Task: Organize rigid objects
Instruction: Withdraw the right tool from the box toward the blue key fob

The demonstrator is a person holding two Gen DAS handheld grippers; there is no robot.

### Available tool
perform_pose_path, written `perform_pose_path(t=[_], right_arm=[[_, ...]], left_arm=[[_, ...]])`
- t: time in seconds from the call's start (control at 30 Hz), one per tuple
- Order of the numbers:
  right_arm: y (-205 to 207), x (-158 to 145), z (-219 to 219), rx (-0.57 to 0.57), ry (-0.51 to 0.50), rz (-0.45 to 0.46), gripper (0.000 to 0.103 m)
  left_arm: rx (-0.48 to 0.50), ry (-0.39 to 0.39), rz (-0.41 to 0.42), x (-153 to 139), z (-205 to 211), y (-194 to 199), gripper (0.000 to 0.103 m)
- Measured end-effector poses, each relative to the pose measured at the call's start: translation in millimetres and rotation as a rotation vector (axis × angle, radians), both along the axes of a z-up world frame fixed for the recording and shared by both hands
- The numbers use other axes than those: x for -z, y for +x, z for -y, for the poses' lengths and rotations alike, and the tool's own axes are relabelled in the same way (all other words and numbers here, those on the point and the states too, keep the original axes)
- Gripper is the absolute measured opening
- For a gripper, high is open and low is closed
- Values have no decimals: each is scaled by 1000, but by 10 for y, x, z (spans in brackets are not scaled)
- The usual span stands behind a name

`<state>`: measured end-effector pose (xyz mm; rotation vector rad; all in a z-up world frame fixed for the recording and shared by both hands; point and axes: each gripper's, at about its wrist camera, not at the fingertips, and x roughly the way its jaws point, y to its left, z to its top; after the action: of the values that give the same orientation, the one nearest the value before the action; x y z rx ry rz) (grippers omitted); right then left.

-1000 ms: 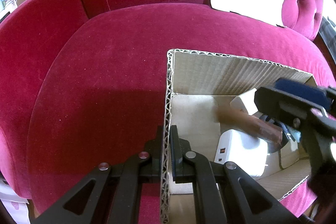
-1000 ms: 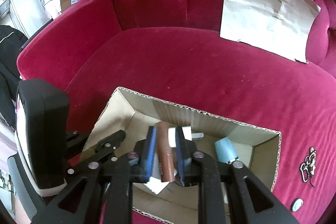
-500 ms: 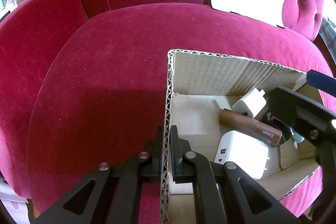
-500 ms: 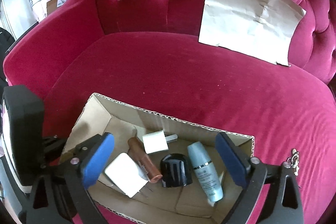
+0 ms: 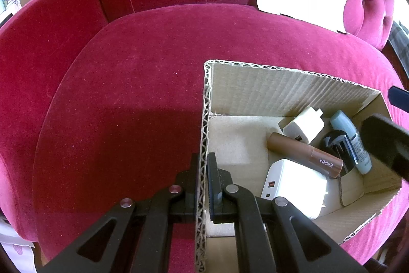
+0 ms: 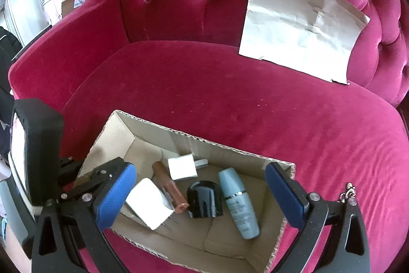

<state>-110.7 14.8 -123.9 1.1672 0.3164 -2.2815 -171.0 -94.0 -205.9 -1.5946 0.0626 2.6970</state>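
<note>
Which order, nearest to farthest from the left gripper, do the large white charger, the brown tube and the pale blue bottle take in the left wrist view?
Measured from the left gripper, clamped on the cardboard box wall:
1. Large white charger, just right of the fingers.
2. Brown tube, lying beyond the charger.
3. Pale blue bottle, by the box's far right side.

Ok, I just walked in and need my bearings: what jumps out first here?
The crimson velvet sofa fills both views, a crumpled paper sheet propped on its backrest. On the seat sits an open cardboard box holding chargers, a brown tube and a blue bottle; the left gripper pinches its wall.
</note>
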Motion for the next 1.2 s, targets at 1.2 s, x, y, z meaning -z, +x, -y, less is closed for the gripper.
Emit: perform_pose_path(t=[1.2], right_arm=[[-20, 3, -1023, 83, 58, -8, 103]], left_arm=[[1, -3, -2, -6, -67, 22, 5]])
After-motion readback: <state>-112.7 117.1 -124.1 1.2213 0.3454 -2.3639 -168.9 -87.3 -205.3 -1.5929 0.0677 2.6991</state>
